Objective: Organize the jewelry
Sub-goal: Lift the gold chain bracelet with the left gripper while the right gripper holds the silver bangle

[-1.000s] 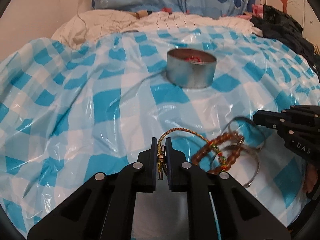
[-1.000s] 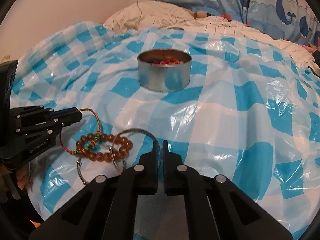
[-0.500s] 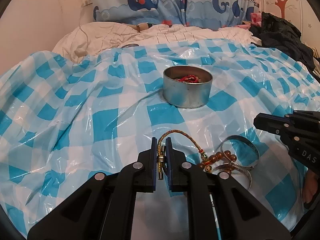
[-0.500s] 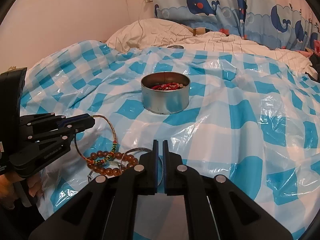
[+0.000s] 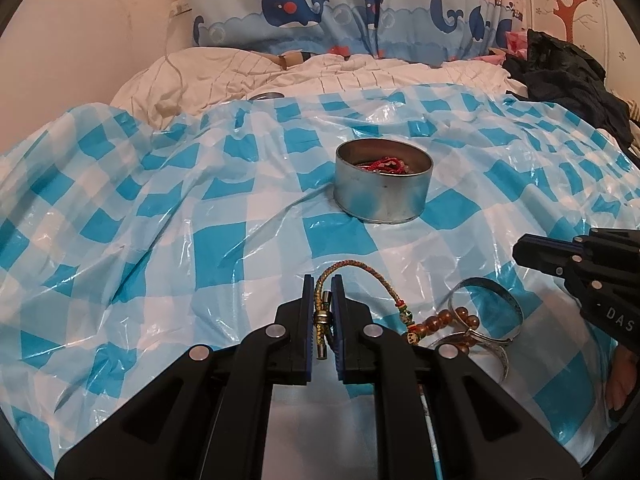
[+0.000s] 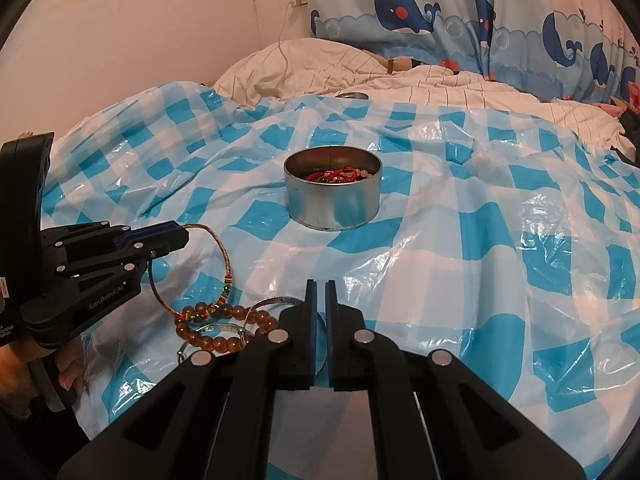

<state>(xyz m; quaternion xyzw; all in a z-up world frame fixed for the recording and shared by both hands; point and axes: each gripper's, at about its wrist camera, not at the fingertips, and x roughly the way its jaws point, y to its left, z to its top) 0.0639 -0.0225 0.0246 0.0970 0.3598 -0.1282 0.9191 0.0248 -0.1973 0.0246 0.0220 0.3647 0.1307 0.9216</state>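
My left gripper (image 5: pixel 323 280) is shut on the metal clasp of a braided gold-green cord bracelet (image 5: pixel 362 268), whose loop arcs down to a pile of jewelry. That pile holds a brown bead bracelet (image 6: pixel 224 336) and a silver bangle (image 6: pixel 276 302). In the right wrist view the left gripper (image 6: pixel 180 236) hangs at the left with the cord bracelet (image 6: pixel 226 264) beneath it. My right gripper (image 6: pixel 320 284) is shut, with nothing seen between its fingers, just over the bangle's edge. A round metal tin (image 5: pixel 384 196) with red and beaded pieces inside stands farther back.
A blue-and-white checked plastic sheet (image 5: pixel 200 208) covers the bed. White bedding (image 5: pixel 224 76) and a whale-print curtain (image 5: pixel 304 8) lie behind it. Dark clothes (image 5: pixel 560 68) are heaped at the far right. A person's hand (image 6: pixel 68 368) holds the left gripper.
The left gripper has lifted the cord bracelet, so its loop now rises off the bead pile. Both views have tipped upward, and the tin sits lower in each frame.
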